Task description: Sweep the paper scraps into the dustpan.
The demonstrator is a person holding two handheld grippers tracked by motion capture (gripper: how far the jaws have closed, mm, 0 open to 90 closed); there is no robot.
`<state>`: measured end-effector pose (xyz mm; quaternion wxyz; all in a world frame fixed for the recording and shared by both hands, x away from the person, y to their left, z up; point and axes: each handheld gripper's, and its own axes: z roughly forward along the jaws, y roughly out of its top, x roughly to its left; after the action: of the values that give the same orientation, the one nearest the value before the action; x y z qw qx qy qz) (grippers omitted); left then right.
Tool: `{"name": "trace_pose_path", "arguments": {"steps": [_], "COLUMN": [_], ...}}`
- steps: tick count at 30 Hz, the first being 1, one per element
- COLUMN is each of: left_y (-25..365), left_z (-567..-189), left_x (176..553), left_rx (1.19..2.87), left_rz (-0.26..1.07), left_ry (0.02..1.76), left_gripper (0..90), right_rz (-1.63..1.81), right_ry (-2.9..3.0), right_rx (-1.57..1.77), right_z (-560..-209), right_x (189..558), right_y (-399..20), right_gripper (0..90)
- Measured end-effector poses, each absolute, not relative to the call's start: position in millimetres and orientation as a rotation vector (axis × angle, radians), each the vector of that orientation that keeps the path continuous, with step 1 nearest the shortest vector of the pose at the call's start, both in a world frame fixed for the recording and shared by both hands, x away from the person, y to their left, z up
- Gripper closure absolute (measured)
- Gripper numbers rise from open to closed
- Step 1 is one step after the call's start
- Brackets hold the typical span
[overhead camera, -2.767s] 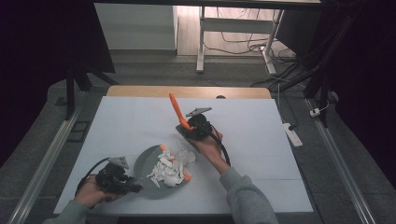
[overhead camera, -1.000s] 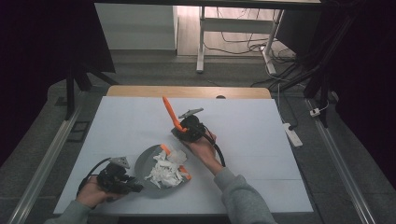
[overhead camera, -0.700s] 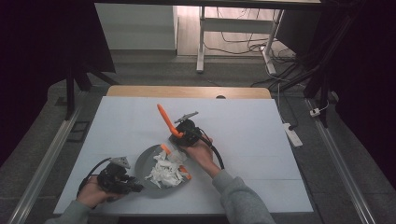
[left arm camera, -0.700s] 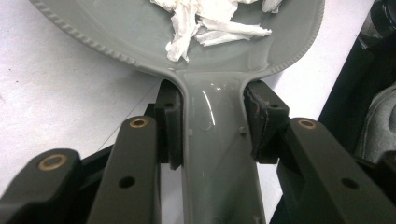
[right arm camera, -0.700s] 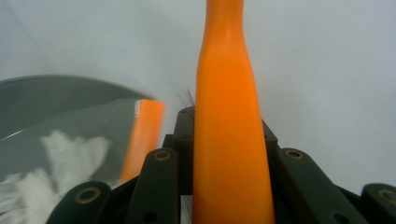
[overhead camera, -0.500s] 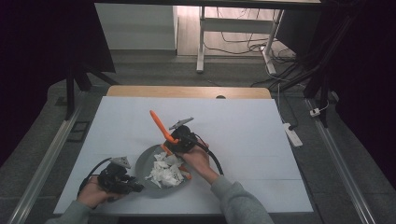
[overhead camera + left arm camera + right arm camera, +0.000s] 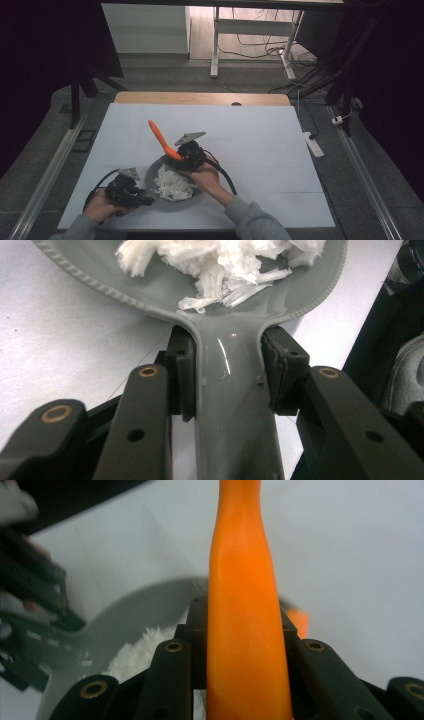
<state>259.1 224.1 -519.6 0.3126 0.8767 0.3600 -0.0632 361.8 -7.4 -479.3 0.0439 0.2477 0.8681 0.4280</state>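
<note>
1. The left gripper (image 7: 142, 196), at the near edge, is clamped on the flat handle of a grey plastic dustpan-shaped scoop (image 7: 235, 405); in the left gripper view both pads press the handle's sides.
2. The grey scoop's round pan (image 7: 155, 172) lies on the table just beyond that gripper, with a heap of white shredded paper-like scraps (image 7: 172, 182) in it.
3. The right gripper (image 7: 181, 156) grips a long orange plastic handle (image 7: 159, 136). Compared with a moment ago, it has come from mid-table to the pan's far rim, the handle now leaning away to the left.
4. Judging by this, the orange tool is arriving to push or sweep scraps within the pan.
5. The white table (image 7: 260, 135) is bare beyond, with a wooden strip at its far edge.
6. Farther off are grey carpet, a white desk frame (image 7: 216, 45) and loose cables.
</note>
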Motion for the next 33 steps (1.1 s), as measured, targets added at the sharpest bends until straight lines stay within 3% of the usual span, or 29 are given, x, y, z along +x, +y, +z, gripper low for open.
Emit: {"name": "trace_pose_path", "arguments": {"steps": [9,22,33], "left_y": [224.4,223.4,222.0], "left_z": [-519.5,-519.6,-519.8], "left_x": [258.8,258.0,257.7], "left_rx": [2.312,2.312,2.309], "left_rz": [-0.166,-0.161,-0.159], "left_ry": [0.950,0.952,0.956], "left_gripper": [61.4,61.4,61.4], "right_rz": [1.371,1.213,1.132], "right_ry": [2.520,2.524,2.640], "right_rx": [0.853,0.953,0.929], "right_z": [-458.1,-483.2,-504.6], "right_x": [376.8,375.7,358.1], "right_y": [-41.6,-75.7,-55.3], "right_gripper": [70.9,70.9,70.9]}}
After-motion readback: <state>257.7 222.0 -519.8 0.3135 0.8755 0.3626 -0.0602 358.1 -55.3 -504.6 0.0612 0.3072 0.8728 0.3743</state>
